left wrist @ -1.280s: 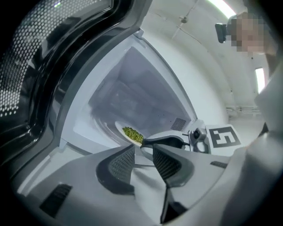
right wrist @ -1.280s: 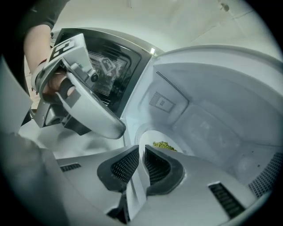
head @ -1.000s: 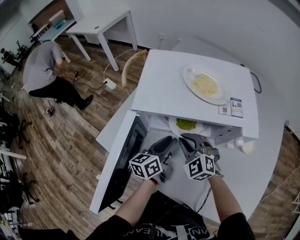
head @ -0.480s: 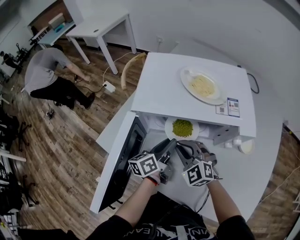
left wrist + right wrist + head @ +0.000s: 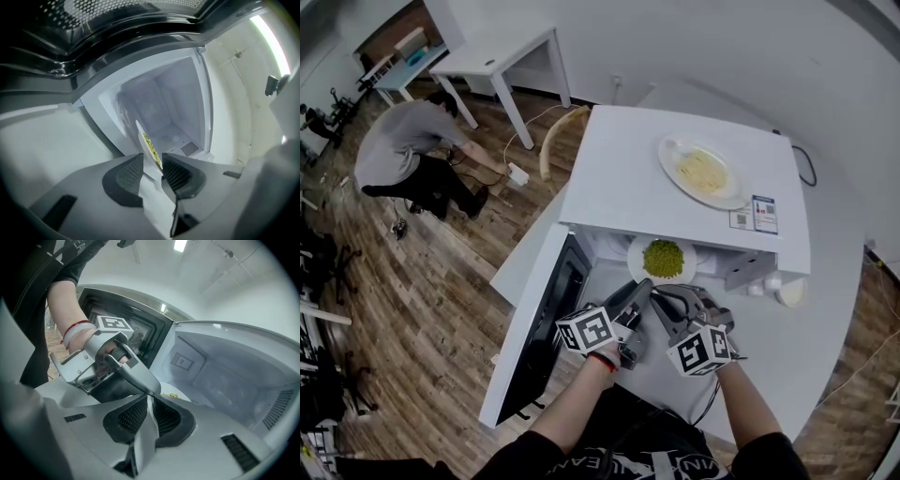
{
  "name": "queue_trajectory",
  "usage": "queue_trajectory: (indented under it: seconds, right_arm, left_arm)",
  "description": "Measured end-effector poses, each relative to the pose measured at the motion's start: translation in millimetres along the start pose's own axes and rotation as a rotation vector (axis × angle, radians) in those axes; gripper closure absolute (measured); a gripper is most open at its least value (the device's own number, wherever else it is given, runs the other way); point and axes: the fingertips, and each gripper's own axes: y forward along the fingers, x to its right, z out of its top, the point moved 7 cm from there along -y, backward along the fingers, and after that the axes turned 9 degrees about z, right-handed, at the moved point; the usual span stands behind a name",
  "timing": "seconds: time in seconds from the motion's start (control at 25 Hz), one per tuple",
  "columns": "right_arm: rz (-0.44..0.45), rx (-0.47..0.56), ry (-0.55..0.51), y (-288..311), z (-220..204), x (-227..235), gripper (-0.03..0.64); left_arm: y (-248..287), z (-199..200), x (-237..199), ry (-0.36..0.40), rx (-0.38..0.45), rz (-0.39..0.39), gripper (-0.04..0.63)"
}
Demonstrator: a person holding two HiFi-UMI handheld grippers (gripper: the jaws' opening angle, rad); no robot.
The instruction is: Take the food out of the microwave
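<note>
The microwave (image 5: 628, 178) is cased in smooth white; the floor (image 5: 422, 272) beside it is laid in grained wooden planks.

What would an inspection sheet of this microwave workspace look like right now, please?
Surface: white counter carrying the microwave, its door swung open.
Job's things: plate of green food partly out of the cavity; plate of noodles on top of the microwave.
Clutter: stickers on the microwave top; small round white object beside it.
Grippers: left claw and right claw each shut on that plate's near rim.
Cables: black cable behind the microwave; power strip with leads on the floor.
Surroundings: wooden floor, a person crouching, white tables.
</note>
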Motion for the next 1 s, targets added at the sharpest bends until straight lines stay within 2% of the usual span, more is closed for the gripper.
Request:
queue_trajectory:
  seconds: [0.2, 0.32, 0.52, 0.64, 0.76, 0.88, 1.0]
  right_arm:
    - [-0.018, -0.011, 0.044, 0, -1, -3, 0.555]
    - [-0.087, 0.011, 0.147, -8, -1, -3, 0.554]
    - [-0.267, 0.051, 0.508, -35, -13, -2, 0.554]
    - [-0.33, 0.071, 0.733, -41, -26, -5, 0.554]
    - [-0.306, 0.151, 0.957, -38, -36, -7, 0.533]
    - [-0.25, 0.244, 1.177, -30, -40, -6, 0.457]
    - [-0.237, 0.319, 1.356, -25, -44, -5, 0.446]
  left_arm:
    - [0, -5, -1, -0.023, -0.007, 0.003, 0.512]
    - [1, -7, -2, -0.049, 0.0, 0.015, 0.517]
    - [2, -7, 1, -0.035, 0.006, 0.031, 0.517]
    - [2, -6, 2, 0.01, 0.012, 0.048, 0.517]
    - [3, -6, 5, 0.047, 0.012, 0.058, 0.517]
    - [2, -8, 6, 0.094, 0.002, 0.07, 0.514]
    - [1, -13, 7, 0.128, -0.003, 0.079, 0.514]
